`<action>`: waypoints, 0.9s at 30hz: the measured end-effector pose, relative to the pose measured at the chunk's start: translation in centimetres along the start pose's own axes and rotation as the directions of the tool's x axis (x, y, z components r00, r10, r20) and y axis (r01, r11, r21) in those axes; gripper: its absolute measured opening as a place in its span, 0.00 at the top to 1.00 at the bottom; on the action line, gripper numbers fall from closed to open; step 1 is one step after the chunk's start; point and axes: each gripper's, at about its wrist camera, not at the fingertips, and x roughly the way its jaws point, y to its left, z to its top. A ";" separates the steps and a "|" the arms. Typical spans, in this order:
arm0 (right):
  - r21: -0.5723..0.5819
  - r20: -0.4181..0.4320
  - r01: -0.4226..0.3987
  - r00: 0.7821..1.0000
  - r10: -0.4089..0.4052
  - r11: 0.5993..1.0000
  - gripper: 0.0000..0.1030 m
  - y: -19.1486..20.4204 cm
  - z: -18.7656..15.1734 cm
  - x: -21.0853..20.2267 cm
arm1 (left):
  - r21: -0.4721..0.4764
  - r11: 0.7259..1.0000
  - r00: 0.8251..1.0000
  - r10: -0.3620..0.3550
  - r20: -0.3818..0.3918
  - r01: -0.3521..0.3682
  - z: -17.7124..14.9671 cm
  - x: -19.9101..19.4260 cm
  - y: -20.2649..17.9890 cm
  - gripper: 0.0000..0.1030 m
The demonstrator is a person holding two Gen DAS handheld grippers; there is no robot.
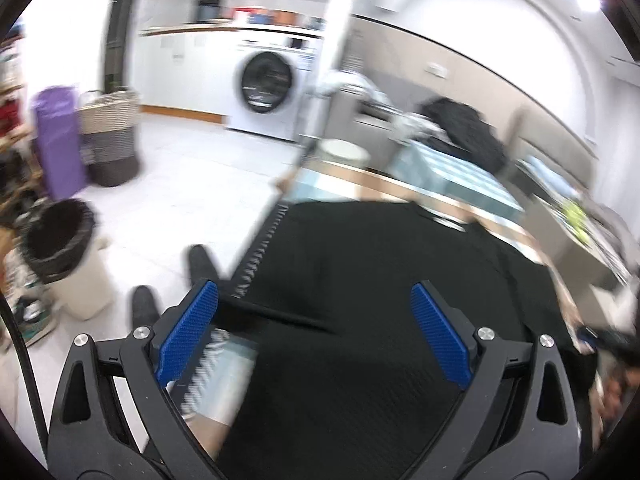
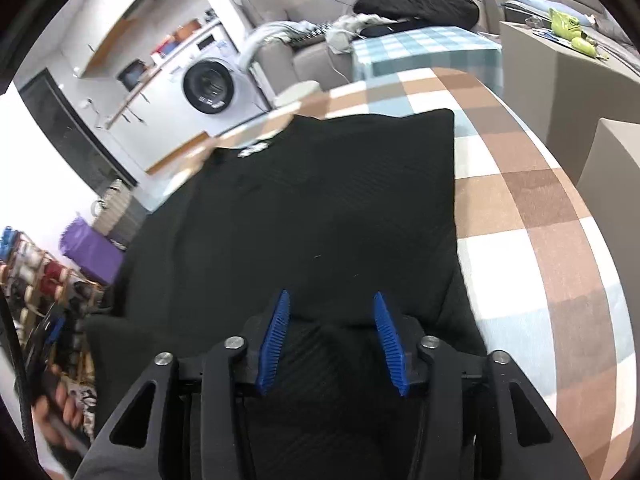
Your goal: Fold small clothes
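A black textured garment point(image 1: 360, 280) lies spread on a table with a checked cloth point(image 2: 540, 208); it also fills the middle of the right wrist view point(image 2: 320, 208), with a small white neck label at its far edge. My left gripper point(image 1: 314, 296) is open wide and hovers over the garment's near left part, with a dark fold or edge between its blue pads point(image 1: 188, 332). My right gripper point(image 2: 330, 304) is open, its blue pads point(image 2: 274, 340) on either side of the garment's near folded edge. Neither grips the fabric visibly.
A washing machine point(image 1: 268, 88) stands across the room. A laundry basket point(image 1: 110, 136), a purple bag point(image 1: 58, 136) and a lined bin point(image 1: 60, 248) are on the floor to the left. A sofa holds a black pile point(image 2: 416, 0). A shoe rack point(image 2: 36, 280) stands at the left.
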 end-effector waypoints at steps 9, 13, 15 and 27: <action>0.070 -0.003 -0.037 0.999 0.038 0.997 0.45 0.0 -2.7 -0.4 | -0.390 0.920 0.989 -0.038 -0.146 -0.022 -0.2 4.0 11.1 0.33; 0.076 -0.003 -0.034 0.999 0.035 0.996 0.45 0.2 -3.3 -0.6 | -0.429 0.903 0.973 -0.125 -0.195 0.030 -1.3 5.4 12.2 0.33; 0.082 -0.002 -0.033 0.999 0.034 0.996 0.45 0.2 -3.4 -0.6 | -0.445 0.895 0.962 -0.156 -0.225 0.041 -1.8 6.3 11.8 0.33; 0.128 0.009 -0.027 1.000 0.026 0.991 0.45 -0.9 -3.9 -1.0 | -0.477 0.878 0.985 -0.049 -0.163 -0.035 -0.2 9.6 9.1 0.96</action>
